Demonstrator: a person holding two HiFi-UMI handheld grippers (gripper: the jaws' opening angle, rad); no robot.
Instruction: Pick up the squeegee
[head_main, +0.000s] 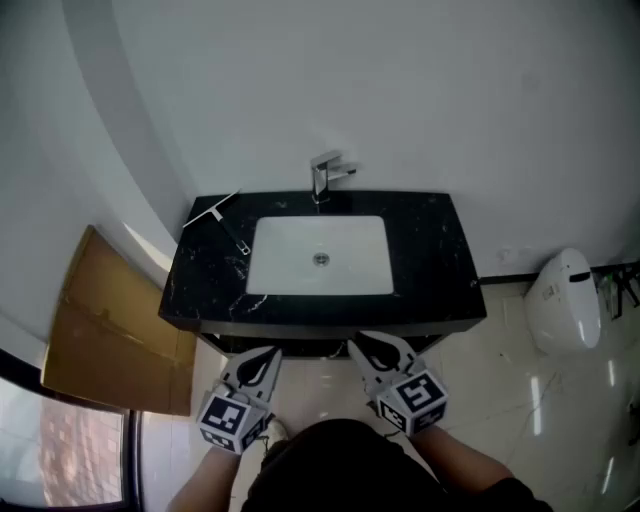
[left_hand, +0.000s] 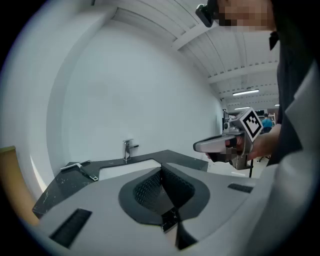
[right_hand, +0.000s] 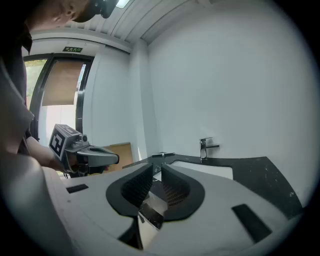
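Nothing is done yet, I judge. The squeegee lies on the tabletop left of the sink. My left gripper and right gripper hover well short of it, fingers pressed together, empty.

Head view overhead; 2 gripper views face sink.

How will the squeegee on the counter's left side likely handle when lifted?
The squeegee looks slim, so probably light and stiff. Lying flat on the counter, it likely won't roll. Gripped by its thin handle, the wide blade may swing.
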